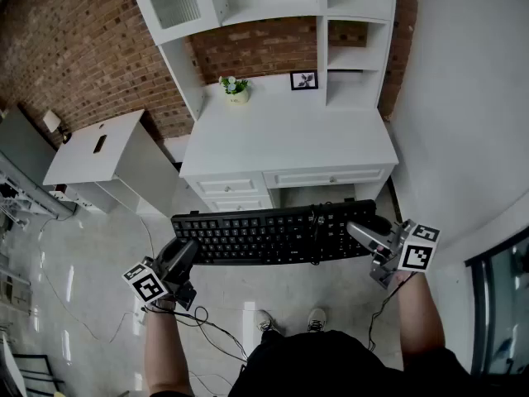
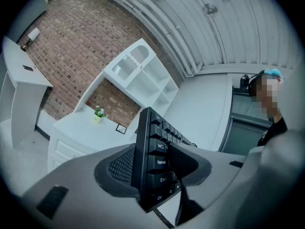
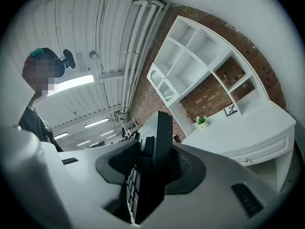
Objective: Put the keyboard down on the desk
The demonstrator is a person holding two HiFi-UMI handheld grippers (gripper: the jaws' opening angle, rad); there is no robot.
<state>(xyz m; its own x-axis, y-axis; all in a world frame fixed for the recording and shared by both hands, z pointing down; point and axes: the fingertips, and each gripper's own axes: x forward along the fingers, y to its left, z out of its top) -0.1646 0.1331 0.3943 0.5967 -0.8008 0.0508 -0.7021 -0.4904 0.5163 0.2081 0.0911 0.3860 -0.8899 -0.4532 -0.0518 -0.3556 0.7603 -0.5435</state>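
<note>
A black keyboard (image 1: pixel 273 233) hangs level in the air in front of the white desk (image 1: pixel 281 139), held by both ends. My left gripper (image 1: pixel 183 253) is shut on its left end, where the edge keys of the keyboard (image 2: pixel 153 161) sit between the jaws. My right gripper (image 1: pixel 364 231) is shut on the right end; the keyboard (image 3: pixel 157 161) stands edge-on between the jaws there. A black cable (image 1: pixel 316 236) loops over the keyboard's middle. The desk top lies beyond the keyboard, bare in the middle.
A small potted plant (image 1: pixel 236 88) and a picture frame (image 1: pixel 303 80) stand at the back of the desk under white shelves (image 1: pixel 351 31). A white side cabinet (image 1: pixel 99 151) sits to the left. Cables (image 1: pixel 198 321) trail on the floor. The person's shoes (image 1: pixel 289 319) are below.
</note>
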